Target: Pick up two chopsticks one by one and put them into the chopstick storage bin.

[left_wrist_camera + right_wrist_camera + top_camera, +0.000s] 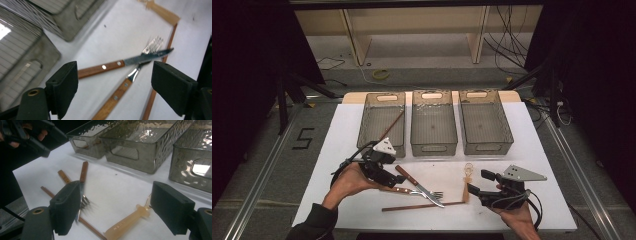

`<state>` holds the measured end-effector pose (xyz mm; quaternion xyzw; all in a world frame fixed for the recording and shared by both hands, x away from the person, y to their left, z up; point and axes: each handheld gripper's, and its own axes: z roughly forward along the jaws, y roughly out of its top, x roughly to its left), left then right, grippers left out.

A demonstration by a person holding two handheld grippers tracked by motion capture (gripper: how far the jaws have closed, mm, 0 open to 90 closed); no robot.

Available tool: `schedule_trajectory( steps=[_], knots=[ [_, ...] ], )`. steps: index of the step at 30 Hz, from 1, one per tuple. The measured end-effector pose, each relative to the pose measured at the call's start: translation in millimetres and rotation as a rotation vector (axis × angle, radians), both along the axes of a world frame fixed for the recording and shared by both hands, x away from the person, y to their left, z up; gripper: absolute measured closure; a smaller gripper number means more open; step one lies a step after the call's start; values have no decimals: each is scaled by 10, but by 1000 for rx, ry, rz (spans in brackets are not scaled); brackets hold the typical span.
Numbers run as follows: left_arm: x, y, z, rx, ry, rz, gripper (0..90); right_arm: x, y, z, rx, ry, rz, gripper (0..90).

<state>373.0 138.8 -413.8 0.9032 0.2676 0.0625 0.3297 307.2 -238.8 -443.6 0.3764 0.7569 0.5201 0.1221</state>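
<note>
Our left gripper (388,176) hovers over the wooden handles of the knife (416,183) and fork (412,191), its jaws wide apart with nothing between the pads. Our right gripper (477,182) also stands open and empty, just beside the clear plastic spoon (467,180).

The knife and fork lie crossed on the white bench (362,210), the knife blade resting over the fork near its tines, with a chopstick (424,205) lying just beneath them. Three bins sit behind; the left bin (382,122) already holds another chopstick (392,125).

The crossing is, we judge, the main risk. If we close on the knife handle, lifting could drag the fork along or flick it aside. If we come down where the two handles run close, we may pinch both, or clamp one crookedly so that it swings and slips on the way to a bin.

On the right, the spoon's slim, smooth handle could skid away from the pads, towards the chopstick end it touches.
</note>
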Motion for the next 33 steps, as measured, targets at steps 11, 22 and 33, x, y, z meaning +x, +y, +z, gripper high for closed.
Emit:
schedule_trajectory(
  steps=[11, 22, 33],
  knots=[
    [-190, -197, -195, 104, 42, -94, 221, -2, 4, -1, -1, 3, 3, 253],
    [-273, -319, -351, 179, 81, -165, 285, -1, 11, -5, -3, 5, 6, 253],
    [-346, -389, -416, 240, 95, -210, 386, 1, 13, -7, -3, 8, 9, 252]
  ],
)
